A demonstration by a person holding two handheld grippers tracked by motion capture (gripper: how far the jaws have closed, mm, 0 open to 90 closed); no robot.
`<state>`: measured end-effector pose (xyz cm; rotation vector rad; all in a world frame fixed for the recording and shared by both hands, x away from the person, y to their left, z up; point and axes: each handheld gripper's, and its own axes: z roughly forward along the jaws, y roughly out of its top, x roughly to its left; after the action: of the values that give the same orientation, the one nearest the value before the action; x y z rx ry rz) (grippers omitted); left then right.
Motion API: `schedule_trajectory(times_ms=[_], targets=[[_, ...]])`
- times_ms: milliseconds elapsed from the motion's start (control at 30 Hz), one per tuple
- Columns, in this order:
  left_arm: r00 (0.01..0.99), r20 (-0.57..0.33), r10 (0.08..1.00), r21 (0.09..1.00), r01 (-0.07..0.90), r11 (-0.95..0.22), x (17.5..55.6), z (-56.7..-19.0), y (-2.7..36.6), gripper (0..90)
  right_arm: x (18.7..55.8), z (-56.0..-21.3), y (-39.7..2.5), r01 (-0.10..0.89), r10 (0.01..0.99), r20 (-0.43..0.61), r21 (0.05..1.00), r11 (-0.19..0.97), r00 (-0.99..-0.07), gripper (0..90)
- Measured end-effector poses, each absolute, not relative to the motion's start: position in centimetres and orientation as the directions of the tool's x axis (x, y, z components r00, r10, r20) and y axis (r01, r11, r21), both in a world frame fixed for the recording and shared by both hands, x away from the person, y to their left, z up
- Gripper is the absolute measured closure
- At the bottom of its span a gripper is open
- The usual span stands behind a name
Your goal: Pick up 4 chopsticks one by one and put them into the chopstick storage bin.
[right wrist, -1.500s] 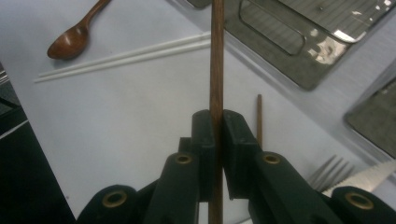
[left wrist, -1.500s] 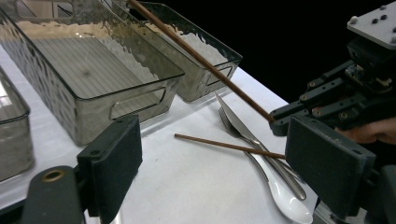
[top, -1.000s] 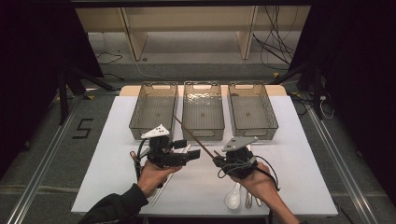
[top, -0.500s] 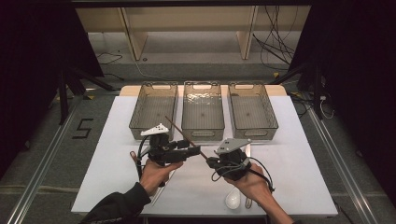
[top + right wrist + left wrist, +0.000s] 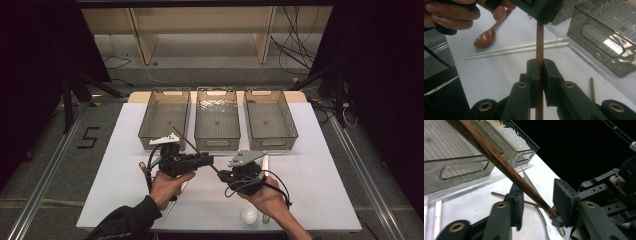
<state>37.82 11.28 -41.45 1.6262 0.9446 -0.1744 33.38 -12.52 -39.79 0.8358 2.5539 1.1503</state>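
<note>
My right claw (image 5: pixel 538 75) is clamped on the brown chopstick (image 5: pixel 196 148), which slants up and away toward the left bin (image 5: pixel 165 119), above the table (image 5: pixel 320 165). My left claw (image 5: pixel 537 202) stands apart around it. Since a second ago both hands have drawn nearer me. All three bins look empty.

Three bins (image 5: pixel 217 120) behind a chopstick (image 5: pixel 186 144) (white spoon (image 5: pixel 248 215) nearest).

Wooden spoon (image 5: pixel 489 37) beside white chopsticks (image 5: pixel 519 49)
</note>
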Motion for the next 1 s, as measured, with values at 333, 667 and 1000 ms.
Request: schedule_trajectory(times_ms=[333,667,1000], targets=[[0.653,-0.619,0.436,0.738,0.674,0.039,38.0,-41.5,11.6,75.8,33.4,-40.0,-12.5,0.407,0.575,0.041,0.748,0.524,-0.817,83.9],[0.726,-0.536,0.43,0.781,0.62,-0.073,37.8,-40.0,11.4,84.2,33.7,-40.2,-12.9,0.417,0.568,0.066,0.749,0.515,-0.821,71.1],[0.685,-0.512,0.519,0.783,0.62,-0.046,40.0,-38.5,14.6,84.2,34.0,-39.8,-14.5,0.461,0.597,0.093,0.732,0.502,-0.797,43.1]])
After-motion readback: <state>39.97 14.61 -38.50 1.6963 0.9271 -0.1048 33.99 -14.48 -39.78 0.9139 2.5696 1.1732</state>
